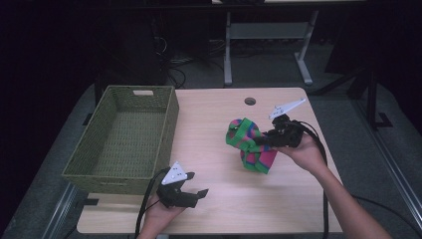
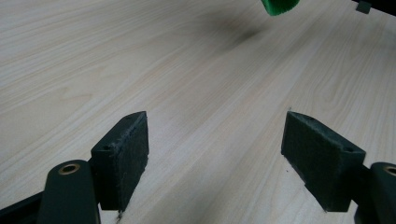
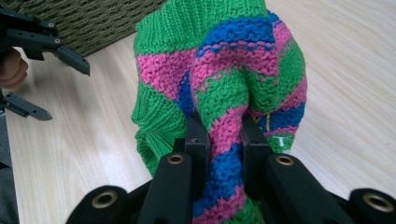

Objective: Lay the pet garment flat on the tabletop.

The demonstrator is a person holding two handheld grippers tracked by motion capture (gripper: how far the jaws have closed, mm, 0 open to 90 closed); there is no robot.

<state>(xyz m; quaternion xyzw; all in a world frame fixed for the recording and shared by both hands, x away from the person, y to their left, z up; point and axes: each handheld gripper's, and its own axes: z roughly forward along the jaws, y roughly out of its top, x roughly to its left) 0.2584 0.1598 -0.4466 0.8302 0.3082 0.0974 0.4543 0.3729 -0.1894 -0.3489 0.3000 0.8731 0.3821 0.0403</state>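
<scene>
A knitted sock (image 1: pixel 250 145) striped green, pink and blue hangs bunched over the table's right half, its lower end touching or just above the wood. My right gripper (image 1: pixel 263 141) is shut on it; in the right gripper view both jaws pinch a fold of the sock (image 3: pixel 219 93) between them. My left gripper (image 1: pixel 193 186) stands open near the table's front edge, with bare wood between its fingers (image 2: pixel 122 154). A green corner of the sock (image 2: pixel 279 6) peeks in at the top of the left gripper view.
A green woven basket (image 1: pixel 166 124) with nothing in it stands on the table's left side, close behind my left gripper. A round cable hole (image 1: pixel 250 101) sits at the table's far edge. Beyond the table are a desk frame (image 1: pixel 228 55) and cables on the floor.
</scene>
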